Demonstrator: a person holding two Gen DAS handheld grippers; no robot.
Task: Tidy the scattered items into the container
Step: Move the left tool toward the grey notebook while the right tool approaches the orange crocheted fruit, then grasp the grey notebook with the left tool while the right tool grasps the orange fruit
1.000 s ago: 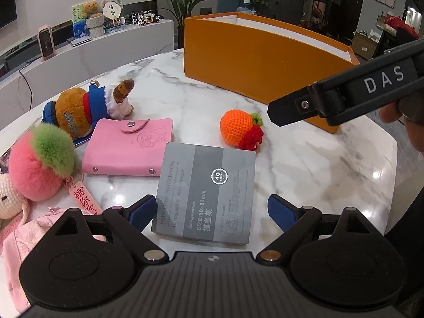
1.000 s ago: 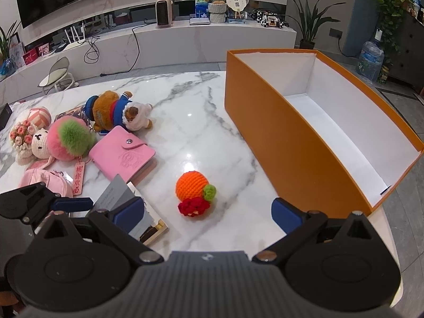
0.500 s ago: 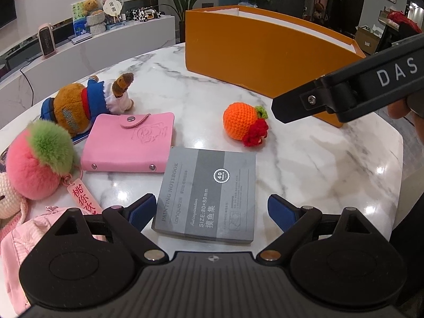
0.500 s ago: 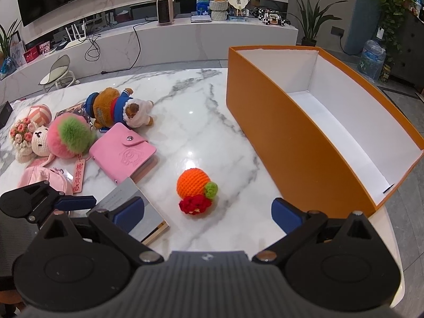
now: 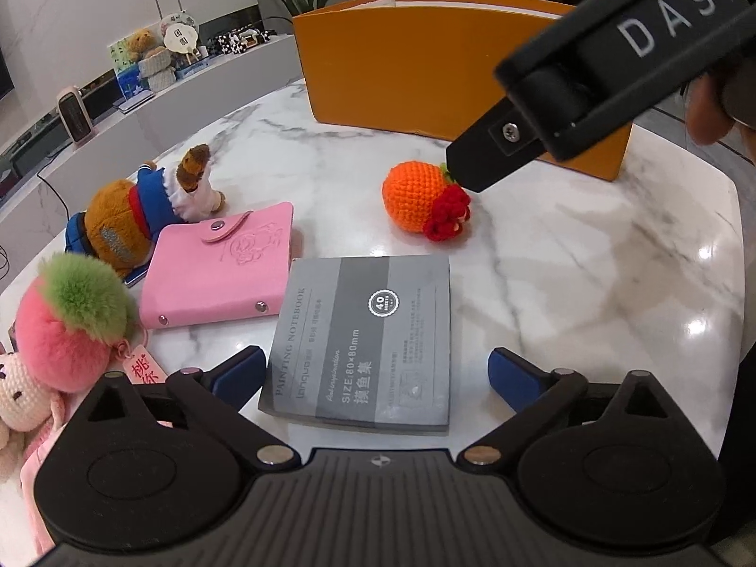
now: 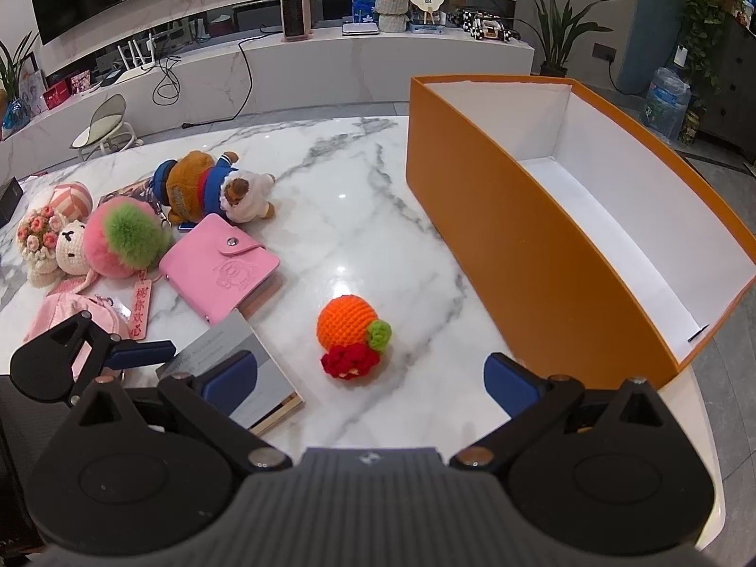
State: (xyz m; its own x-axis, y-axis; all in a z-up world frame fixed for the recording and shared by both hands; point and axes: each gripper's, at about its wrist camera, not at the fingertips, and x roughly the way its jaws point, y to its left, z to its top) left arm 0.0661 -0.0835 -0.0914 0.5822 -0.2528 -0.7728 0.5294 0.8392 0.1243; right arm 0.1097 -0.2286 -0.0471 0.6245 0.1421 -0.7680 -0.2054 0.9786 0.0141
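My left gripper (image 5: 375,371) is open, its blue fingers on either side of the near end of a grey notebook (image 5: 364,338) lying flat on the marble table (image 5: 590,255). My right gripper (image 6: 368,378) is open and empty, just short of a crocheted orange toy (image 6: 352,330), which also shows in the left wrist view (image 5: 420,201). The orange box (image 6: 534,236) stands open and empty at the right, white inside. A pink wallet (image 5: 222,264), a plush bear (image 5: 141,208) and a pink-green pompom (image 5: 71,321) lie to the left.
More soft toys (image 6: 45,241) and a pink pouch (image 6: 71,316) sit at the table's left edge. The right gripper's body (image 5: 614,61) hangs over the crocheted toy in the left wrist view. A low cabinet (image 6: 330,61) with ornaments runs behind the table.
My left gripper has moved forward and lower, so the notebook now lies between its fingers. My right gripper has come closer to the crocheted orange toy. Both stay open.
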